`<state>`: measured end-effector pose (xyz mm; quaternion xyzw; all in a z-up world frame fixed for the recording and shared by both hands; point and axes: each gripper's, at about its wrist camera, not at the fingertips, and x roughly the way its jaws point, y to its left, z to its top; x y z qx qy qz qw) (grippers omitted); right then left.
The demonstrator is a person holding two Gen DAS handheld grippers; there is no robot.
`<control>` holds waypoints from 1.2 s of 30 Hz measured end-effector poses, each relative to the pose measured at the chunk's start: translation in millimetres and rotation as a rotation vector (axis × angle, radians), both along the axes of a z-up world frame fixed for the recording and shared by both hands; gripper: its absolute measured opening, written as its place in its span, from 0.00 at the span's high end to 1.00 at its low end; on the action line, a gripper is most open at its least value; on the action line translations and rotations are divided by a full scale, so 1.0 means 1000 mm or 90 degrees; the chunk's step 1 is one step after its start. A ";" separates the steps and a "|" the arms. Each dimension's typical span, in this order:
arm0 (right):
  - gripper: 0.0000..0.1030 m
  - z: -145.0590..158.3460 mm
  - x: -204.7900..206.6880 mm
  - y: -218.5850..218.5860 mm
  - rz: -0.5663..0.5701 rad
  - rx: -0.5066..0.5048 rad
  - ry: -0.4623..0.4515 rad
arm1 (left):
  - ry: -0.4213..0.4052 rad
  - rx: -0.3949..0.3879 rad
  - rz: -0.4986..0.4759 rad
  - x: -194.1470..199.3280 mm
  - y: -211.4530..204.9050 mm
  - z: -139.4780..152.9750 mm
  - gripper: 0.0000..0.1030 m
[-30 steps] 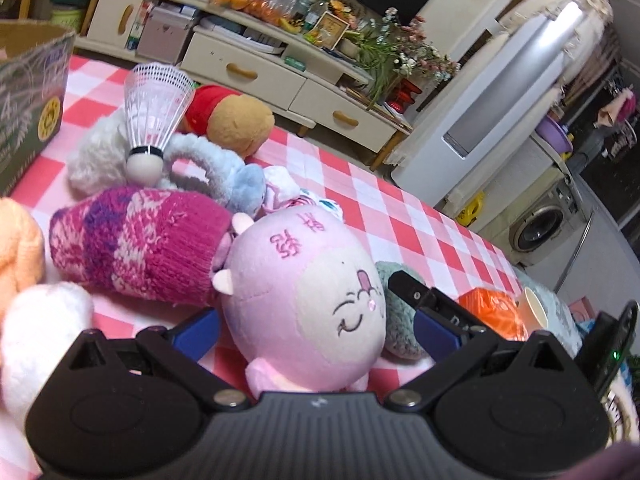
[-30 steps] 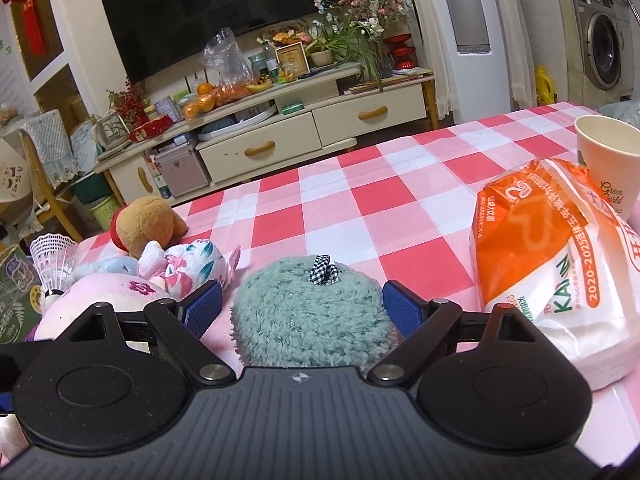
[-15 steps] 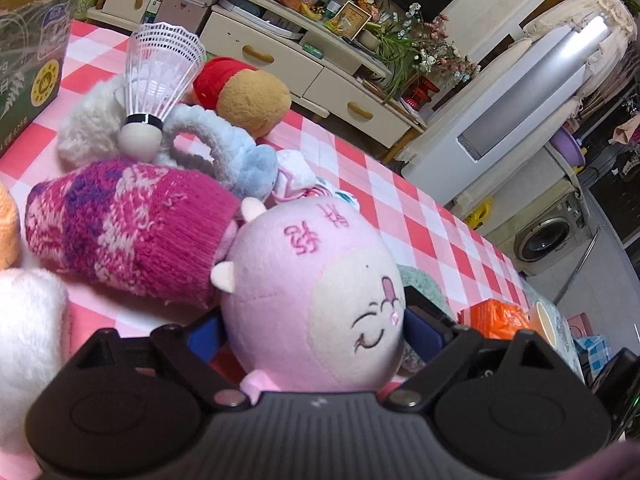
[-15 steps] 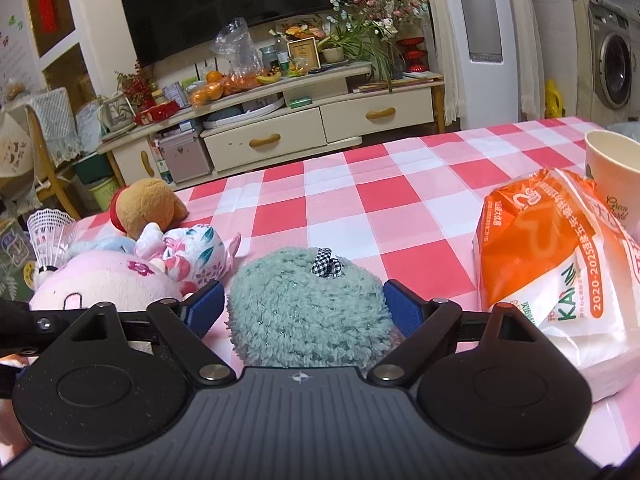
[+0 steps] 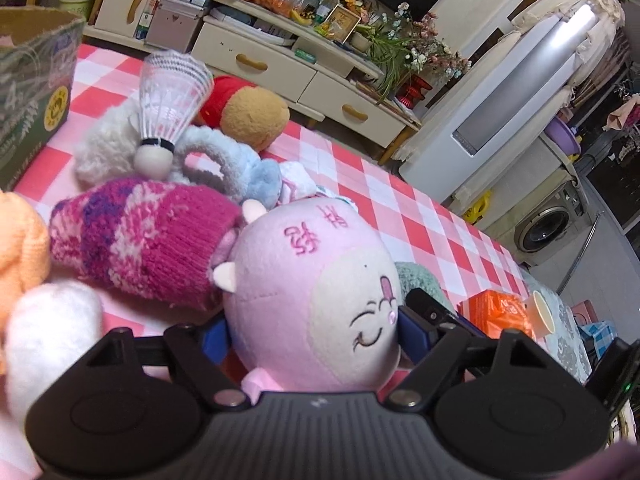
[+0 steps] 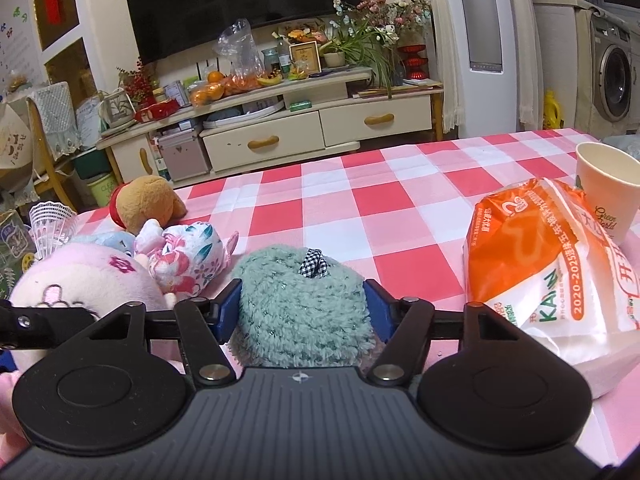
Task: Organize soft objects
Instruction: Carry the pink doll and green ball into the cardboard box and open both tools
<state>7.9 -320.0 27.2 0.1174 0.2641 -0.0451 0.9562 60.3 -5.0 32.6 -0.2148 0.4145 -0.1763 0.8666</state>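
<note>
While both grippers are mid-close on separate plush items, neither grip looks settled yet.

Left gripper [image 5: 312, 330]: jaws closing around the pink plush head [image 5: 316, 300], blue pads against its sides. The plush lies on the checked tablecloth [image 5: 404, 216], touching the magenta knitted mitten [image 5: 140, 240].

Right gripper [image 6: 301, 310]: jaws closing on the teal fuzzy pouch [image 6: 300, 312] with a gingham bow, pads pressing into the pile at both flanks. The pouch sits on the cloth between the pink plush and the orange tissue pack [image 6: 548, 256].

Risks:
- The plush head is round and squashy. Pads bite low and near the camera side, so it could squeeze forward out of the jaws on lift.
- The mitten leans on the plush and may drag along. The shuttlecock [image 5: 172, 100] perched on the pile behind could topple if that pile shifts.
- The pouch pile compresses; the grip may hold only fluff and slip.
- The grippers sit just beside each other, so they may clash if either hand swings inward.
- The paper cup [image 6: 608, 192] touches the tissue pack, so a bump there would tip it.

Hard to tell:
- Fingertips of both grippers are buried behind the toys, so contact depth is unknown.
- The plush's body below the head is hidden by the gripper housing.
- The cardboard box [image 5: 32, 92] at left is cut off; its contents are not visible. It's probably the drop target, unconfirmed.
- The orange and white soft items at the left edge are cropped, so their identity is unclear.
</note>
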 end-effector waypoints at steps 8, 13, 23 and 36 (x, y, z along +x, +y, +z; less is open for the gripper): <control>0.24 0.003 -0.007 0.004 -0.002 -0.012 -0.014 | -0.025 -0.012 -0.008 -0.013 0.019 0.017 0.21; 0.24 0.005 -0.010 0.010 0.003 -0.022 -0.022 | -0.039 -0.032 -0.010 -0.019 0.037 0.027 0.21; 0.24 0.011 -0.014 0.031 0.020 -0.039 -0.034 | -0.078 -0.058 0.006 -0.031 0.076 0.047 0.21; 0.24 0.032 -0.017 0.066 0.071 -0.041 -0.072 | -0.115 -0.088 0.037 -0.044 0.118 0.063 0.21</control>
